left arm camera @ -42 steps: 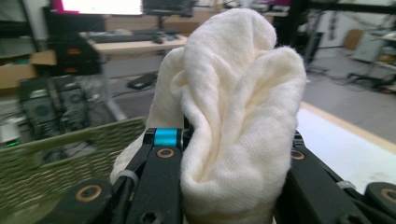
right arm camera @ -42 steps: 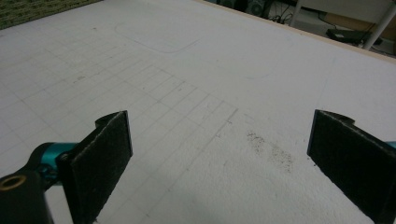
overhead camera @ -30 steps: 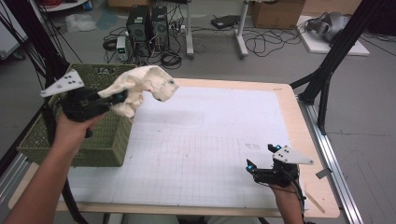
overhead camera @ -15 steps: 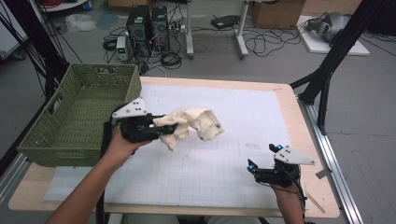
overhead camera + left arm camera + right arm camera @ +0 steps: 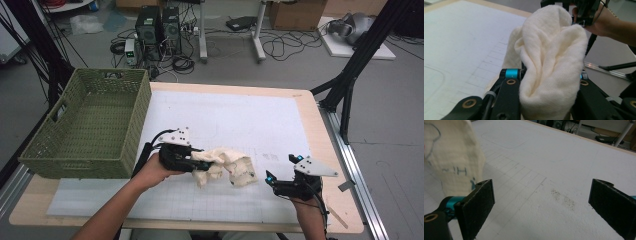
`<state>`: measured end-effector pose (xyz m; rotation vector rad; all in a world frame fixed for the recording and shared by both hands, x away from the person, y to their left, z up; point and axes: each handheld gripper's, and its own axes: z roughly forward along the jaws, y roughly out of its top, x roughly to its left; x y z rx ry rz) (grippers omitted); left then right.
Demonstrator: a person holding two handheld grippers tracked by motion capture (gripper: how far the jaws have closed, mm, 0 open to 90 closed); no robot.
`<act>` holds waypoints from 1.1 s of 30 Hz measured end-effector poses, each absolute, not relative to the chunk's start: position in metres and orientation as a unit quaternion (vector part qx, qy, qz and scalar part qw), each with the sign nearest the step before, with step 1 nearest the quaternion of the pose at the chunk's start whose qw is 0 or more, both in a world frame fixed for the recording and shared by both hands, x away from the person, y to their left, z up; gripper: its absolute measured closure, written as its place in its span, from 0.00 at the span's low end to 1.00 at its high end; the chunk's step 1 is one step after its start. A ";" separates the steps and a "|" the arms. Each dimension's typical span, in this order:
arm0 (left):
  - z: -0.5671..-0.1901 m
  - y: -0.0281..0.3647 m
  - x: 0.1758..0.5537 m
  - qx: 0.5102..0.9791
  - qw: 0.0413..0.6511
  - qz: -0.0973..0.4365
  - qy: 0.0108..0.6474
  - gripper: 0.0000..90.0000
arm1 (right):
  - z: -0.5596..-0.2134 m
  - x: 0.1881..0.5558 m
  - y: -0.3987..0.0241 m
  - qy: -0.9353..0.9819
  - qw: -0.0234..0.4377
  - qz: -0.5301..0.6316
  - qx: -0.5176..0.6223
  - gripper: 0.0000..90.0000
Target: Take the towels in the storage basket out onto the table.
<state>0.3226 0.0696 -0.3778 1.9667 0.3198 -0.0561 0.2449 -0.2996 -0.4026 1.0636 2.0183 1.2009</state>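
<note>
A crumpled cream cloth (image 5: 227,165) is bunched on the white gridded mat (image 5: 235,120), near the table's front middle. My left gripper (image 5: 200,161) is shut on the cloth's left end. In the left gripper view the cloth (image 5: 549,55) bulges up between the black jaws of that gripper (image 5: 546,75). Just right of the cloth my right gripper (image 5: 280,169) rests at the front right, open. In the right gripper view its pads (image 5: 479,202) stand wide apart around bare mat, and the cloth (image 5: 451,162), marked with blue writing, hangs at the upper left.
A green woven basket (image 5: 75,162) stands at the table's left edge, its inside bare. The wooden table edge (image 5: 320,130) runs along the right of the mat. Black frame legs, computers and cables stand on the floor beyond the table.
My left gripper has carried the cloth from above the basket rightward and down to the mat near the front. The right gripper has stayed in place.
</note>
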 end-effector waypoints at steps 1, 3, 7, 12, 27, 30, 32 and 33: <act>-0.381 0.067 0.324 0.832 0.539 -0.031 0.131 0.81 | -0.403 0.245 -0.300 0.752 0.276 0.448 0.397 0.06; -0.391 0.060 0.330 0.842 0.522 -0.041 0.129 0.81 | -0.404 0.245 -0.299 0.753 0.277 0.446 0.397 0.06; -0.401 0.057 0.339 0.845 0.512 -0.037 0.147 0.80 | -0.405 0.246 -0.298 0.754 0.275 0.446 0.397 0.06; -0.413 0.059 0.356 0.844 0.478 0.051 0.239 0.44 | -0.405 0.247 -0.298 0.755 0.274 0.445 0.396 0.06; -0.392 0.115 0.347 0.753 0.536 0.198 0.326 0.30 | -0.405 0.248 -0.295 0.758 0.277 0.443 0.390 0.06; -0.395 0.118 0.338 0.749 0.541 0.208 0.322 0.27 | -0.406 0.250 -0.295 0.760 0.267 0.445 0.391 0.06; -0.399 0.122 0.330 0.742 0.550 0.211 0.321 0.18 | -0.408 0.252 -0.294 0.764 0.264 0.443 0.388 0.06; -0.402 0.125 0.327 0.739 0.557 0.205 0.318 0.18 | -0.408 0.253 -0.293 0.765 0.262 0.442 0.388 0.06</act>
